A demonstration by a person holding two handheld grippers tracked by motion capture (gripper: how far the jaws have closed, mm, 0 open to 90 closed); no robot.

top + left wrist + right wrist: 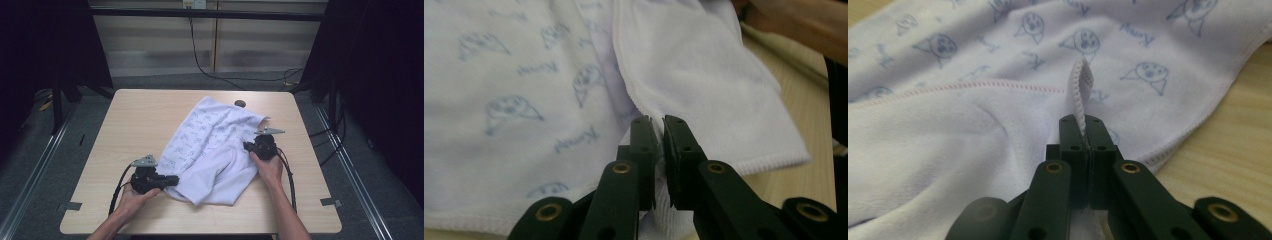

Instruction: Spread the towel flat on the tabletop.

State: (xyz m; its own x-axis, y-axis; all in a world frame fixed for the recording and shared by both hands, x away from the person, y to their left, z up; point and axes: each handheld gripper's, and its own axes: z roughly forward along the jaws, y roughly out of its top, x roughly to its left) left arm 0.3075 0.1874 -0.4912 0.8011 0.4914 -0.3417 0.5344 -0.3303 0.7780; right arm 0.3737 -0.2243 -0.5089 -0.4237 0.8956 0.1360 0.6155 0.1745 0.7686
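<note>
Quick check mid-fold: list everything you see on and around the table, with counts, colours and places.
Printed cloth: one, white with pale blue animal-face print, rumpled across the table's middle, plain white underside folded over at the near side.
Table: one, light wood, centre.
Grommet hole: one, dark, far edge of the table, beside the cloth.
Wall cable: one, black, hanging behind the table.
Left tool: one, black, shut on the cloth's near-left edge.
Right tool: one, black, shut on the cloth's stitched hem at the right.
Hands: two, one on each tool.
</note>
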